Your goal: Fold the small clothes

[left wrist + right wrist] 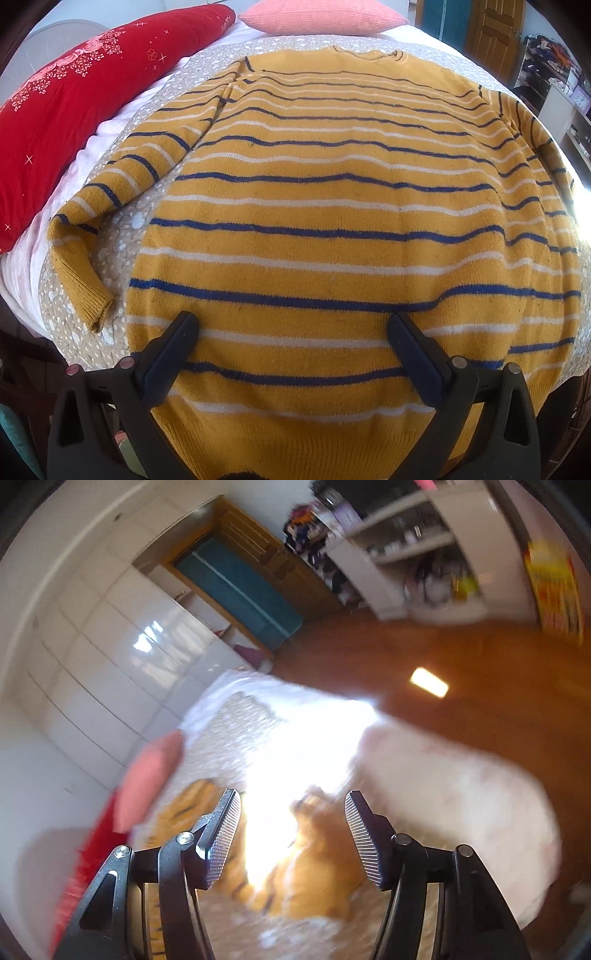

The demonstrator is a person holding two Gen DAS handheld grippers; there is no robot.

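Note:
A yellow sweater (pixel 332 229) with blue and white stripes lies flat on the bed, collar at the far end. Its left sleeve (pixel 107 206) stretches out toward the red pillow, and its right sleeve (pixel 532 177) is folded in along the body. My left gripper (pixel 291 325) hangs open over the hem, nothing between its fingers. In the blurred, tilted right wrist view, my right gripper (pixel 291 805) is open above a yellow part of the sweater (pixel 317 867), with nothing gripped between the ribbed pads (pixel 360 834).
A red embroidered pillow (pixel 77 110) lies along the left of the bed and a pink cushion (pixel 321 16) at its head. The speckled bedspread (pixel 122 229) shows beside the sweater. White cabinets (pixel 92 672), shelves (pixel 413 542) and a brown floor (pixel 461 653) surround the bed.

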